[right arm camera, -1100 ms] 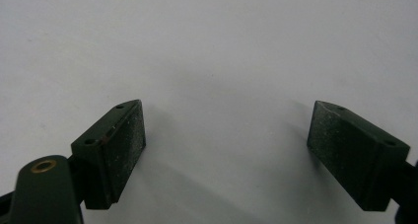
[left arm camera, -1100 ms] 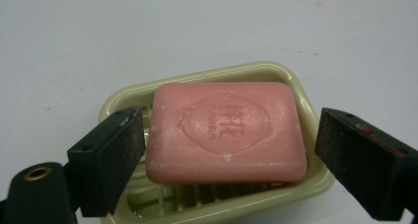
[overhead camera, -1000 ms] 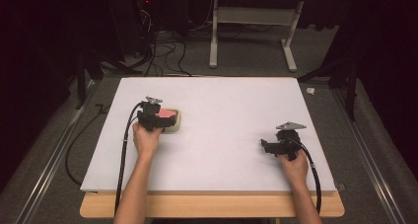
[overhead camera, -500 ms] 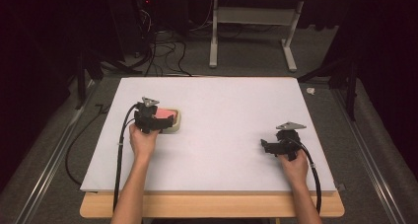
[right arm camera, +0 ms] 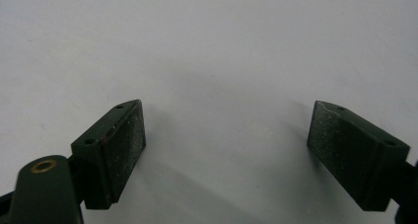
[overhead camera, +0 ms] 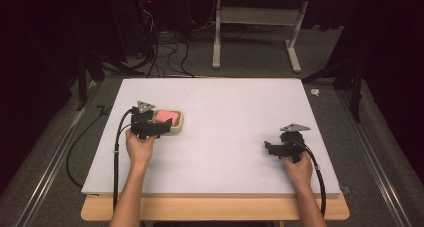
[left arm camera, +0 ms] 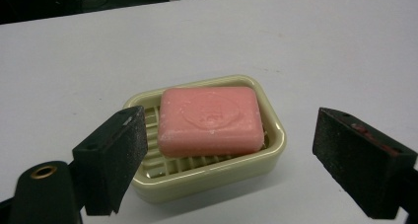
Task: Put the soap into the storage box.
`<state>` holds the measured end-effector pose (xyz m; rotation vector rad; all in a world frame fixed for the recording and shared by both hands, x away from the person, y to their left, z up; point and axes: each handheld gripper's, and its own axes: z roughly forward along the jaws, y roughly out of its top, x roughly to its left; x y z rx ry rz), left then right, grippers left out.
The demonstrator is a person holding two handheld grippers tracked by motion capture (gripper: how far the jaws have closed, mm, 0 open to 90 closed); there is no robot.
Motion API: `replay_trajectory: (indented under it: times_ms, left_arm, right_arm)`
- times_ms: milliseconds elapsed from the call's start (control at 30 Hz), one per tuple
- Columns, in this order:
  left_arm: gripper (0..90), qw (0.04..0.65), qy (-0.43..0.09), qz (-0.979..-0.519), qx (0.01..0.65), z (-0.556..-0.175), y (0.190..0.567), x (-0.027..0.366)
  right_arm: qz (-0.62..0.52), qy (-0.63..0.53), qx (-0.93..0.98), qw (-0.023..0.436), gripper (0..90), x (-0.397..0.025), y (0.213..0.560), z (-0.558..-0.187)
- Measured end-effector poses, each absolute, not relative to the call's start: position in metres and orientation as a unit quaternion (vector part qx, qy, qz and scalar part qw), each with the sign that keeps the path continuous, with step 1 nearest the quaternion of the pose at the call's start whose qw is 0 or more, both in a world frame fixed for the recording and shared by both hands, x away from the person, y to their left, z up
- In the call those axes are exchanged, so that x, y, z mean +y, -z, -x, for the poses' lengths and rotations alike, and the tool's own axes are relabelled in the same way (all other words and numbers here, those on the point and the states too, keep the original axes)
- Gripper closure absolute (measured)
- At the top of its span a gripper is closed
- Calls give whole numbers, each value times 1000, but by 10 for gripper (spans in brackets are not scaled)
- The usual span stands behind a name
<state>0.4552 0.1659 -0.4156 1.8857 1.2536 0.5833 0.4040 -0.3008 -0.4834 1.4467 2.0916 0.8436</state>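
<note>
The left tool hangs wide open over the pink rectangular soap bar (lying in its cream plastic dish); the right tool gapes empty above the white counter.

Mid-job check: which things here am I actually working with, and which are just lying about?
In play, as I judge it:
pink soap bar
cream soap dish holding it
left hand-held gripper, open before the dish

Lying about:
right hand-held gripper, open over bare white table
floor cables beyond the table
</note>
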Motion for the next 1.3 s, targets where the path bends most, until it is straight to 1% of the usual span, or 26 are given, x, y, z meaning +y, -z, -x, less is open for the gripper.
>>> replay_trajectory:
  times_ms: [533, 867, 1300]
  left_arm:
    - [143, 415, -224, -741, 478, -434, 407, 166]
    - [144, 413, -232, -744, 471, -422, 405, 167]
    - [144, 419, -227, -745, 467, -410, 407, 168]
  right_arm:
    - [-526, -306, 759, 229, 152, -301, 483, -404]
    - [-527, -306, 759, 228, 152, -301, 483, -404]
    - [-527, -306, 759, 228, 152, -301, 483, -404]
